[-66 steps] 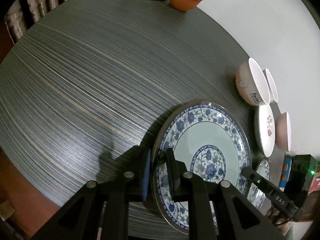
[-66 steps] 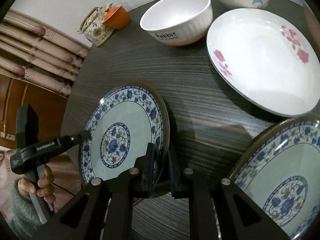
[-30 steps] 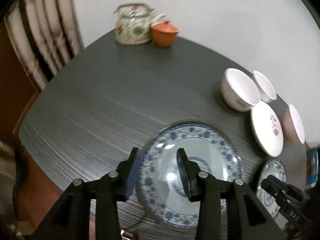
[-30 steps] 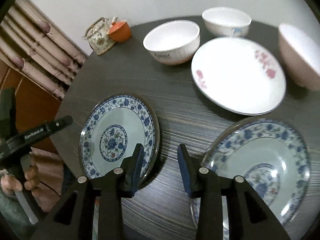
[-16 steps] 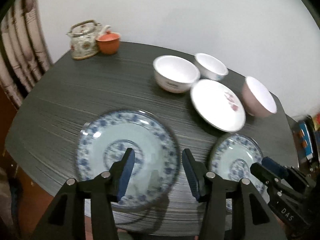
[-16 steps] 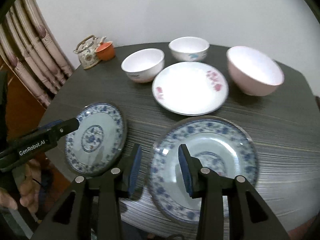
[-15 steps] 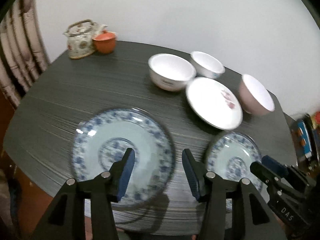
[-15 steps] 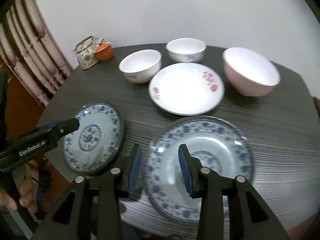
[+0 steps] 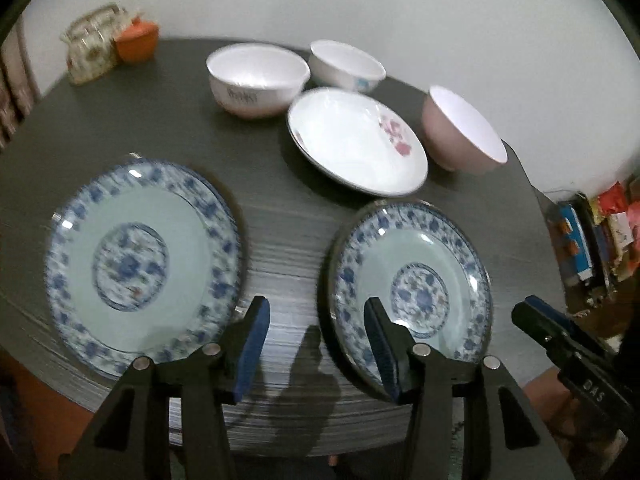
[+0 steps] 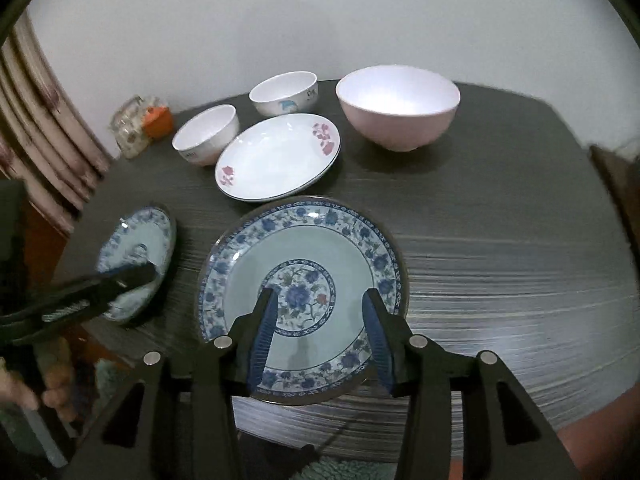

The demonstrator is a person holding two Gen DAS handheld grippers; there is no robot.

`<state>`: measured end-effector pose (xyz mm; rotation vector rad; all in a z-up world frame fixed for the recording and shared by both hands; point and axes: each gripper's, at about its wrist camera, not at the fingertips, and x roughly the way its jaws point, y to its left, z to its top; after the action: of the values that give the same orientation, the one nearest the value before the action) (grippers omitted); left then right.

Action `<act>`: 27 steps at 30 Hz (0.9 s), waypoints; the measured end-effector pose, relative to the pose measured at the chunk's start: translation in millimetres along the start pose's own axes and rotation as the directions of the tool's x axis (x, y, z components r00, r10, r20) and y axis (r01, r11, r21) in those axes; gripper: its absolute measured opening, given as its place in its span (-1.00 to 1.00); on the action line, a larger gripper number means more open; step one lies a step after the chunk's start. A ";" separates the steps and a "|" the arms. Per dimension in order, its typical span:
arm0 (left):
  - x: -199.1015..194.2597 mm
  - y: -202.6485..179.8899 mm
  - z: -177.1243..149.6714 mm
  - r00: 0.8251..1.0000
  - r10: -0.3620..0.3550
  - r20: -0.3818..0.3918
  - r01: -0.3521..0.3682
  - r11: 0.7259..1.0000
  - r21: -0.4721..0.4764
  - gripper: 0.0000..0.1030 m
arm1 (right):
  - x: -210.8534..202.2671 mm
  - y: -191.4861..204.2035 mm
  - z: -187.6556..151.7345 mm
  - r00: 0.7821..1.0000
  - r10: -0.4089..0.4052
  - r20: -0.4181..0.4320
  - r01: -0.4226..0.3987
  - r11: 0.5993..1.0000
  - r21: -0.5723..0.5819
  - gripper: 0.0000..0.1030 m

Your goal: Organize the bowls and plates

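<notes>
Nearest the worktop point(image 9: 288, 184) edge, two blue-patterned plates point(image 9: 144, 260) point(image 10: 302, 300) are laid side by side, apart. Over them the left gripper point(image 9: 316, 344) is held spread and empty; the right gripper point(image 10: 318, 340) is seen opening, empty. Behind, a flowered white plate point(image 10: 276, 158) is flanked by white bowls point(image 10: 206, 134) point(image 10: 286, 94) and a pink bowl point(image 10: 396, 106); farthest, a teapot point(image 9: 90, 54) is blurred.
</notes>
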<state>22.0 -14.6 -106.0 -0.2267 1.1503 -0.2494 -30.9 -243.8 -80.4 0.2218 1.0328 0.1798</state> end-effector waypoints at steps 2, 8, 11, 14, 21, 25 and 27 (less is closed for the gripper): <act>9.8 -2.2 -0.6 0.999 -0.011 -0.037 0.011 1.000 -0.007 -0.03 | 4.0 -15.4 0.6 0.999 0.014 -0.029 -0.013 1.000 0.028 -0.18; 26.9 -4.6 -4.1 0.994 -0.041 -0.103 0.039 0.999 -0.021 -0.03 | 15.4 -43.1 -1.4 0.995 0.045 -0.092 -0.040 0.998 0.056 -0.15; 30.0 -5.9 -2.3 0.990 -0.084 -0.117 0.082 0.996 -0.022 -0.03 | 28.5 -58.8 -2.2 0.978 0.143 -0.150 -0.126 0.985 0.115 -0.13; 32.6 -2.5 0.2 0.983 -0.131 -0.125 0.125 0.991 -0.050 -0.03 | 38.7 -75.7 -2.8 0.964 0.192 -0.184 -0.161 0.972 0.171 -0.13; 44.2 4.9 3.8 0.975 -0.147 -0.166 0.133 0.987 -0.092 -0.03 | 60.1 -97.6 -9.3 0.933 0.292 -0.212 -0.227 0.932 0.283 -0.14; 53.1 7.4 6.0 0.970 -0.160 -0.182 0.138 0.983 -0.124 -0.03 | 72.7 -103.9 -10.4 0.916 0.339 -0.214 -0.257 0.907 0.334 -0.25; 55.0 9.8 7.4 0.970 -0.162 -0.184 0.138 0.981 -0.137 -0.03 | 75.9 -105.5 -9.8 0.910 0.354 -0.215 -0.267 0.898 0.349 -0.27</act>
<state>50.8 -22.0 -153.8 -0.4065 1.3462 -0.3404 3.3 -325.3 -176.2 0.6712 1.2978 0.3480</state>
